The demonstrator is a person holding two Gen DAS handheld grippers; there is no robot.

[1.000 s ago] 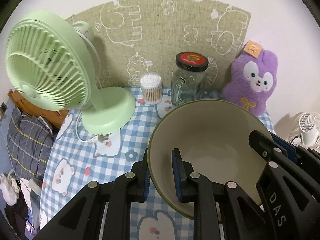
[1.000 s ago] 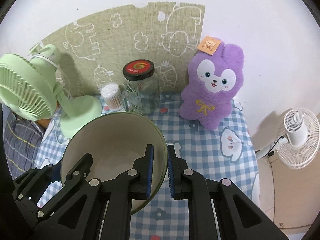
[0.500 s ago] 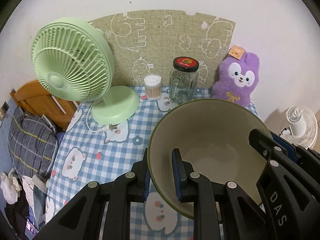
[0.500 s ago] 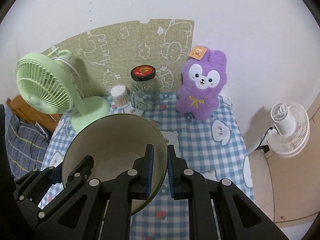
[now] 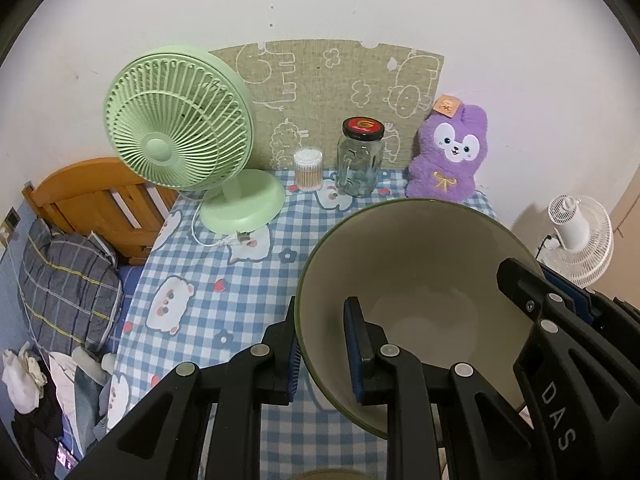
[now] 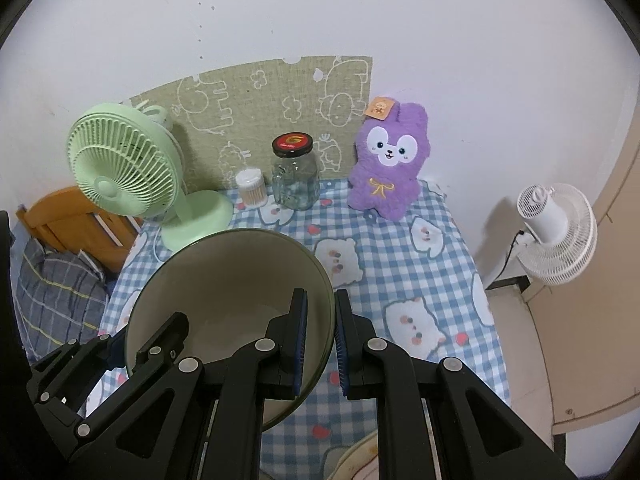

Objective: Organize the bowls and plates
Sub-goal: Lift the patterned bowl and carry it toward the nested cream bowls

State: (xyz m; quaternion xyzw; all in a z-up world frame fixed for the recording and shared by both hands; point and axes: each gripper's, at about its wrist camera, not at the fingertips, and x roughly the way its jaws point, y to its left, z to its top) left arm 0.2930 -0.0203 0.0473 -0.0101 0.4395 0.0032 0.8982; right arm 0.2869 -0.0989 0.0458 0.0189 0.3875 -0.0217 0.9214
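A large bowl, cream inside with a dark green rim, is held in the air above the checked table. My left gripper is shut on its left rim, one finger inside and one outside. My right gripper is shut on the right rim of the same bowl. The right gripper's body also shows at the right of the left wrist view. A pale rounded edge, perhaps another dish, peeks out at the bottom of the right wrist view.
A blue-and-white checked tablecloth covers the table. At the back stand a green desk fan, a cotton swab tub, a glass jar with a red-black lid and a purple plush bunny. A white fan stands off the table's right.
Both grippers have pulled back and risen with the bowl still held. The fan, jar and bunny look smaller and farther, and more of the tablecloth shows.
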